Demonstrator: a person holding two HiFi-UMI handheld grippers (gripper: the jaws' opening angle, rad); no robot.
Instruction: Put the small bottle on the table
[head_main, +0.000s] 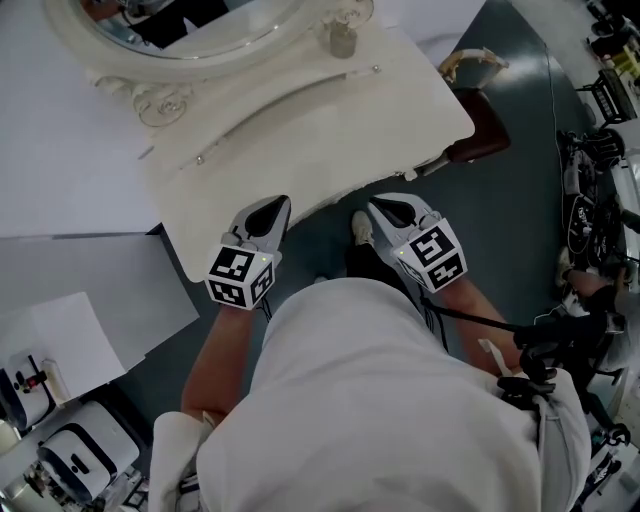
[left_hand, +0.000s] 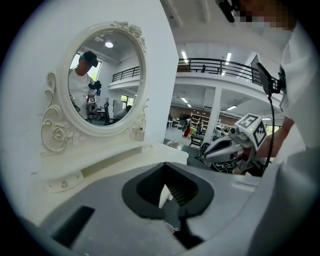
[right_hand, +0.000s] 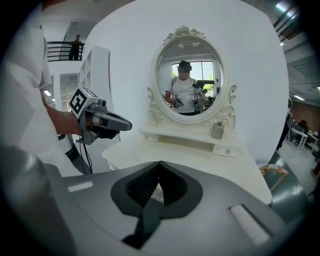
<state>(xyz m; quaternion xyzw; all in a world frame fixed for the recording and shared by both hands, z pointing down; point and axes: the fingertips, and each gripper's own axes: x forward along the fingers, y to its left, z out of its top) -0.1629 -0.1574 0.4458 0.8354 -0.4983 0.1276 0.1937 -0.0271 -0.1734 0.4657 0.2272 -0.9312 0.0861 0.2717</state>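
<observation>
A small bottle stands upright, its long axis vertical, on the shelf just right of the oval mirror. The left hand-held gripper and right hand-held gripper hover before the tabletop, jaws closed and empty. Only the head view shows the bottle's cap from above.

Side by side at the dressing table's front edge, left gripper and right gripper, jaws together, empty.

Left gripper and right gripper: grey-white shells, black jaw liners, each with a black-and-white square-marker cube at the back. Black cable off my right one. I'm wearing a white short-sleeved shirt.
</observation>
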